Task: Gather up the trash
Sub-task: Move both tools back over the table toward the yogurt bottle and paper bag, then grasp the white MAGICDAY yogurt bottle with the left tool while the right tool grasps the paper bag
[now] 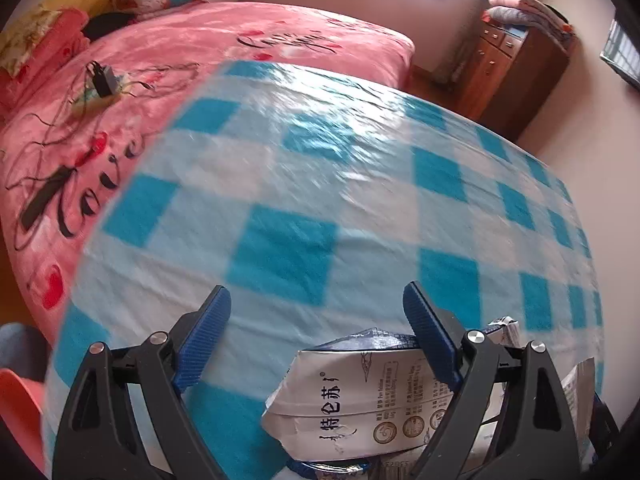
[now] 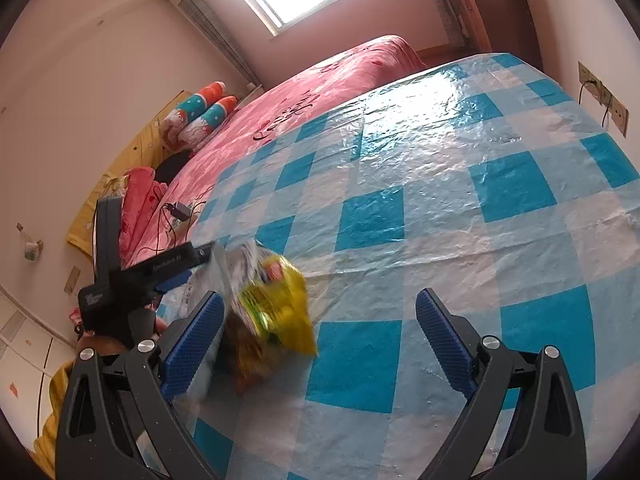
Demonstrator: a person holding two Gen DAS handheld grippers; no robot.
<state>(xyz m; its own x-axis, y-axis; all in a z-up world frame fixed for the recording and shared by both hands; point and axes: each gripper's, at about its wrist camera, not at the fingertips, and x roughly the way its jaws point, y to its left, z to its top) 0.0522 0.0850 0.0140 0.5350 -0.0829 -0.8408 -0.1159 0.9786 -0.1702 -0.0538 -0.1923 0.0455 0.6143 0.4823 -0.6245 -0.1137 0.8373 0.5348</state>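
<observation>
Trash uncollected: flattened white milk carton (image 1: 352, 396) and yellow snack wrapper (image 2: 280, 304) lie on the checked plastic tablecloth (image 1: 320, 184); left gripper (image 1: 316, 340) and right gripper (image 2: 320, 344) gape, empty.

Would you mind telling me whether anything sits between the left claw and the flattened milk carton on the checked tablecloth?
Nothing visible does. The left claw is open, and the milk carton lies just below it on the tablecloth, partly behind one of its fingers, with only bare cloth around.

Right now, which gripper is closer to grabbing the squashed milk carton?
Probably the left. The left gripper is open, right over the milk carton, which lies partly between its fingers. The right gripper is open too, nearer the yellow wrapper.
</observation>
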